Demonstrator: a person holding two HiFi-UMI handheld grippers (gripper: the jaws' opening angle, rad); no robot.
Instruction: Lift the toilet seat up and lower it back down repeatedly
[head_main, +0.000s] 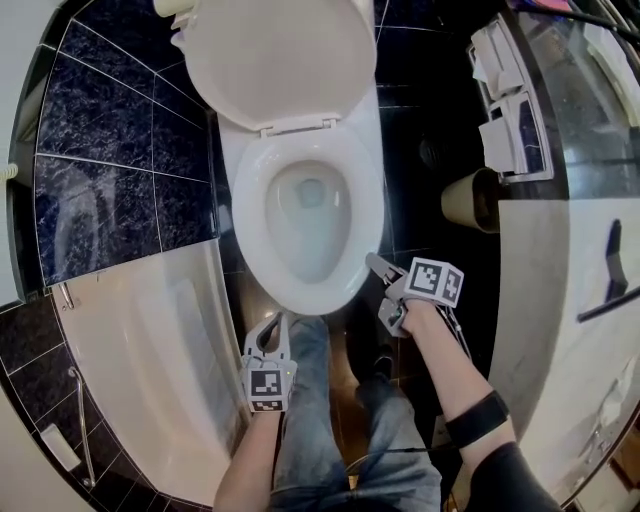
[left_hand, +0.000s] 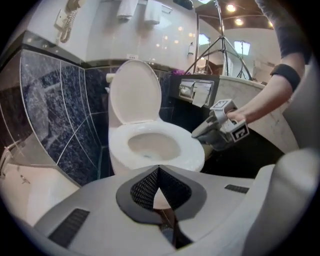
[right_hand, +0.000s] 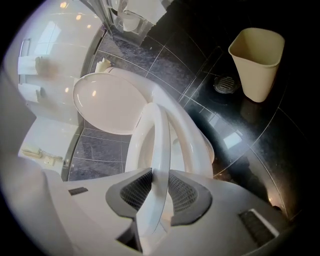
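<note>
bin — beige, upright on dark tiles | drain just beside | bathtub — white

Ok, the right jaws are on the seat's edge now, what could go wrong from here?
Two things, I think. The right gripper pinches only the thin, glossy side rim of the toilet seat, so it could slip out and the seat would slam onto the bowl. The lid stands upright behind, so a fast swing up could bang the seat against it. The left gripper is shut and empty, so nothing backs up the hold.
</note>
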